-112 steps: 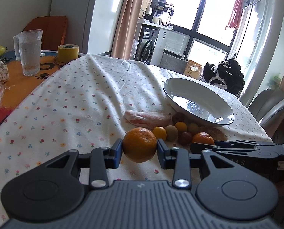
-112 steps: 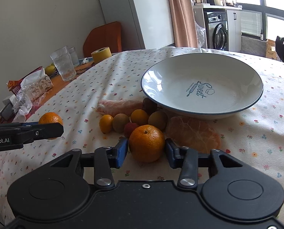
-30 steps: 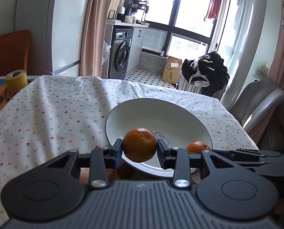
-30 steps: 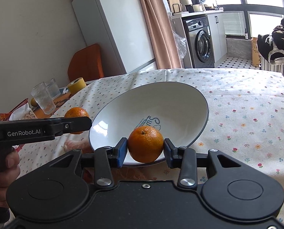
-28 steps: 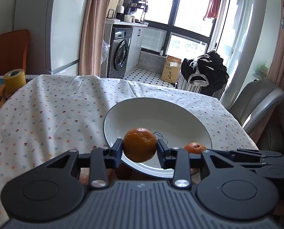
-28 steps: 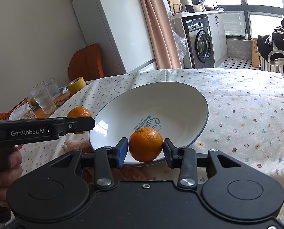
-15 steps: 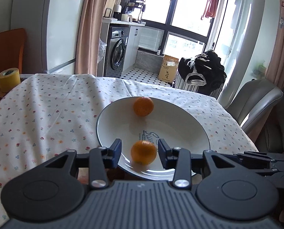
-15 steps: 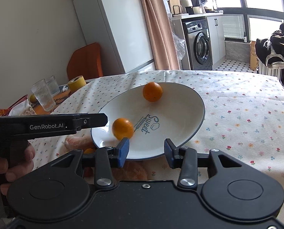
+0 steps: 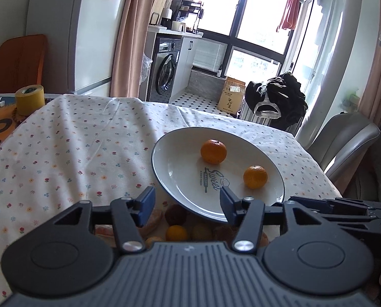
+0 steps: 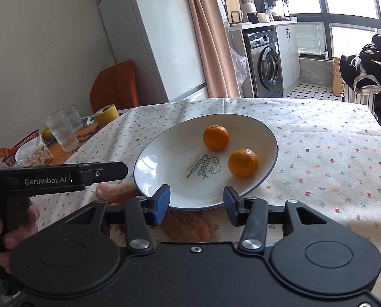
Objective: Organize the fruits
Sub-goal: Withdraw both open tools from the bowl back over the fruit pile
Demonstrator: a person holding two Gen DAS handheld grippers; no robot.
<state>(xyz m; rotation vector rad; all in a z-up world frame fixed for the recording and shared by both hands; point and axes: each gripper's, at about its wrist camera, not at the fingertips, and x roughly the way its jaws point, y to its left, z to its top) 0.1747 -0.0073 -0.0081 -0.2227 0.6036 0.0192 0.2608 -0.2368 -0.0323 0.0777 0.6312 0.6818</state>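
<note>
Two oranges [image 9: 213, 151] in plate [image 9: 164, 163]. Left tongs [image 9: 187, 200] and right tongs [image 10: 194, 203] spread, empty. Remaining small fruit [image 9: 176, 232]: round, light, roll-prone; grip gently across widest part.

Orange mandarins [image 10: 216, 137], white plate [image 10: 162, 163], floral tablecloth [image 10: 331, 153]

Daylight floods through tall dark-framed windows [image 9: 244, 23]. Pink-tan curtain [image 9: 125, 41] hangs beside a white fridge [image 10: 154, 41]. Washing machine [image 9: 164, 73] under a white counter; black-and-white tiled floor [image 9: 198, 102]. Cardboard box [image 9: 232, 99] (label unreadable). Grey chair [image 9: 344, 140] at table's far right; floral tablecloth [image 9: 70, 143]. Red cloth [image 9: 290, 10] hangs overhead.
</note>
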